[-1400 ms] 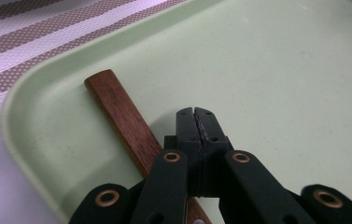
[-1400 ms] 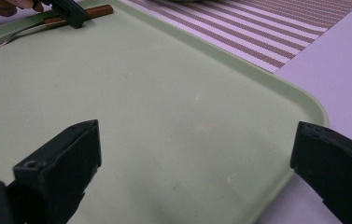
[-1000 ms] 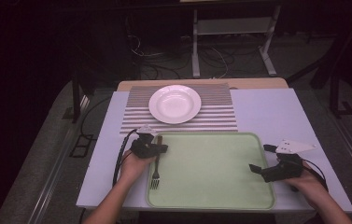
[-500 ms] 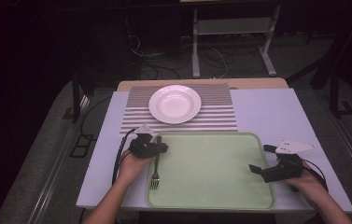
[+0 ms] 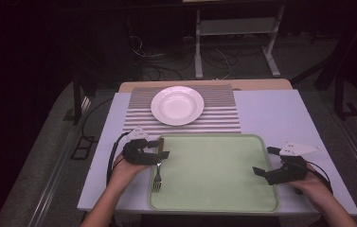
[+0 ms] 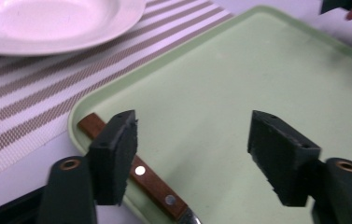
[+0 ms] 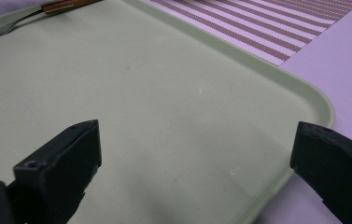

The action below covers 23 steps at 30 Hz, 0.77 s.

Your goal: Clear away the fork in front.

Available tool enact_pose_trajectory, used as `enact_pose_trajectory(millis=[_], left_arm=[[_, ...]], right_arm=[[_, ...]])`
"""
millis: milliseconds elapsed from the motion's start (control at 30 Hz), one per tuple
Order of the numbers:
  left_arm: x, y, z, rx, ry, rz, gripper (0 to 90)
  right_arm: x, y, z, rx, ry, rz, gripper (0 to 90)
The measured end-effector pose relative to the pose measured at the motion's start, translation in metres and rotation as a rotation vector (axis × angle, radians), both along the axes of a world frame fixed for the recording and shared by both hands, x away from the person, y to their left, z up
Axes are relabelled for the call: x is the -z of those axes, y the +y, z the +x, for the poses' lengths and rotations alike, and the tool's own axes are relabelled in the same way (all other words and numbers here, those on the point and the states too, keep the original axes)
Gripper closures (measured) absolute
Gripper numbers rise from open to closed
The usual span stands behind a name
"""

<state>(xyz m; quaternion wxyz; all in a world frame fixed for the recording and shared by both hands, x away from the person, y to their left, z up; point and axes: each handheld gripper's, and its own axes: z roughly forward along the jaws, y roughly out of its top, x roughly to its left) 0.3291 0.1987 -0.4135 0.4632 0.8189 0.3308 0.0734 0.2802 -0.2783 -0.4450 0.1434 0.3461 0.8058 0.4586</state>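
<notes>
The fork (image 5: 157,170) is lying flat on the green tray (image 5: 214,203), close along its left rim, with the prongs toward the person and the wooden handle toward the striped mat (image 5: 223,118). The left gripper (image 5: 159,150) is held just above the handle, and its jaws have just been opening; nothing is pinched between them now, and the handle is seen under the left jaw in the left gripper view (image 6: 138,170). The right gripper (image 5: 261,171) is held wide open over the right side of the tray, with nothing in it.

The fork could be bumped by the left gripper if the hand is pulled away low, because one jaw is so near the handle. It could then be slid against the rim or pushed off the tray. The white plate (image 5: 177,105) could be knocked too (it sits just past the tray).

The prongs are cut off at the bottom of the left gripper view. Whether the jaw is touching the handle cannot be told. In the high view, part of the handle is covered by the gripper. The room behind the table is dark and hard to make out.
</notes>
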Motion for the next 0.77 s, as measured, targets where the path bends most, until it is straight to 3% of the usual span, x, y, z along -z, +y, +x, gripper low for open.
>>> enact_pose_trajectory(millis=[200, 367, 433, 767], left_arm=[[-0.002, 0.007, -0.015, 0.007, -0.025, 0.019, 14.7], [0.007, 0.020, -0.028, -0.038, -0.066, 0.010, 0.4], [0.008, 0.024, -0.029, -0.035, -0.086, 0.040, 0.0], [0.009, 0.024, -0.027, -0.045, -0.063, 0.026, 0.0]], right_arm=[[0.000, 0.000, -0.001, 0.003, 0.002, 0.000, 2.0], [0.000, 0.001, -0.001, 0.002, 0.001, -0.003, 2.0], [-0.001, 0.001, -0.001, 0.001, 0.000, -0.003, 2.0], [-0.001, 0.000, -0.001, 0.005, 0.000, 0.001, 2.0]])
